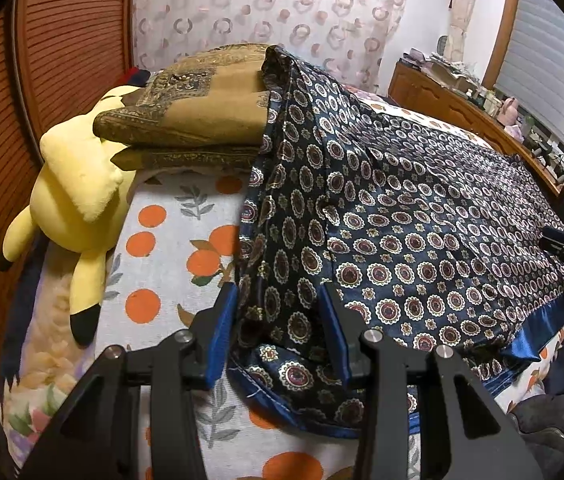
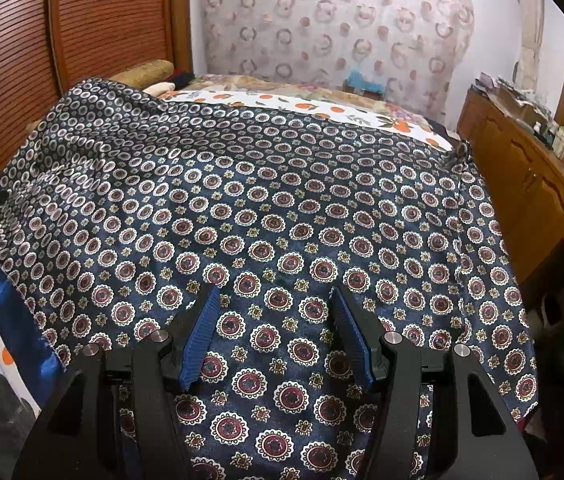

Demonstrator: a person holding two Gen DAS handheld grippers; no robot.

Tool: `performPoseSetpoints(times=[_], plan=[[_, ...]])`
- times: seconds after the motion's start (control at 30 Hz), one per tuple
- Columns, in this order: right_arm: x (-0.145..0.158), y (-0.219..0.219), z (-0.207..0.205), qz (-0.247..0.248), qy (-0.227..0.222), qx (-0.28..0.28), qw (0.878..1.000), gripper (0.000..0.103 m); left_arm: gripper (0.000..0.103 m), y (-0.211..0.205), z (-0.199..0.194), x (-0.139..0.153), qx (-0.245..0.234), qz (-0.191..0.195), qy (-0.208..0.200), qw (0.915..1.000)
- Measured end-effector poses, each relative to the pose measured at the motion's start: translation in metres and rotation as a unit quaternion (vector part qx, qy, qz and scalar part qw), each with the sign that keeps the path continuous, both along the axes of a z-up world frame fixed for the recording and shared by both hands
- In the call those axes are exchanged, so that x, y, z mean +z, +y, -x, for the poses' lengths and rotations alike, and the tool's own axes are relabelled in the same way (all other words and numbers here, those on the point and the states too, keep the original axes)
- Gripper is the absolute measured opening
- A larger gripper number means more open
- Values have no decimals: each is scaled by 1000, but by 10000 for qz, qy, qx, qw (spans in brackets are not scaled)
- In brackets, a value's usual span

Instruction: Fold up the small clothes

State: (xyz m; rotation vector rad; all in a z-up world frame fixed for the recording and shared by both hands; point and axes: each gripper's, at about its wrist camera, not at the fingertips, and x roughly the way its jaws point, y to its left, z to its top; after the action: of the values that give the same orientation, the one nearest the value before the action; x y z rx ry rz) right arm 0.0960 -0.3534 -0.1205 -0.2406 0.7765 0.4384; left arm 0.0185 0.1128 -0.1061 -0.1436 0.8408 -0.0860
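Note:
A navy satin garment (image 1: 402,208) with round medallion print and a plain blue hem lies spread over the bed (image 1: 170,248). Its far left part drapes up over a stack of brown folded blankets (image 1: 186,120). My left gripper (image 1: 278,288) hovers at the garment's near left edge. Its blue pads (image 1: 222,328) stand apart, with loose folds of the cloth between them and no visible squeeze. In the right wrist view the same garment (image 2: 282,208) fills the bed. My right gripper (image 2: 275,290) stands open just above the cloth, with nothing pinched between its pads (image 2: 198,340).
A yellow plush toy (image 1: 78,208) lies on the bed's left side beside the brown blankets. The sheet is printed with oranges. A wooden louvred door (image 1: 62,40) stands at the left. A wooden dresser (image 2: 522,176) with clutter runs along the right.

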Motion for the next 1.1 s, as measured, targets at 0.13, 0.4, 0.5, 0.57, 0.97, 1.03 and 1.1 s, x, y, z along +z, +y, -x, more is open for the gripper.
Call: performPoseSetpoints(times=[0.13,0.4,0.5,0.57,0.97,1.03,1.1], plan=[[0,-1,-1,-53,7,-6,10000,59,19,-1,-1,0,-76,28,-2,10000],[1,0,-1,-90,1,-18,10000,59,1,-22,-1,19,-515,313,-291,9978],[2,-1,-1,-123,-16,-42,9999,59,1,-33,-7,37,-623,323,-527,9961],[2,-2,0,-144,-35,-54,9999,59,0,-42,-12,49,-728,382,-655,9945],[15,-29,13,-475,-222,-321,9981,59,0,-135,-55,111,-1740,530,-1185,9761],[18,-36,16,-502,-274,-383,9976,59,0,-155,-64,116,-1960,545,-1218,9715],[20,-44,19,-526,-322,-467,9970,59,0,-176,-73,120,-2163,529,-1225,9672]])
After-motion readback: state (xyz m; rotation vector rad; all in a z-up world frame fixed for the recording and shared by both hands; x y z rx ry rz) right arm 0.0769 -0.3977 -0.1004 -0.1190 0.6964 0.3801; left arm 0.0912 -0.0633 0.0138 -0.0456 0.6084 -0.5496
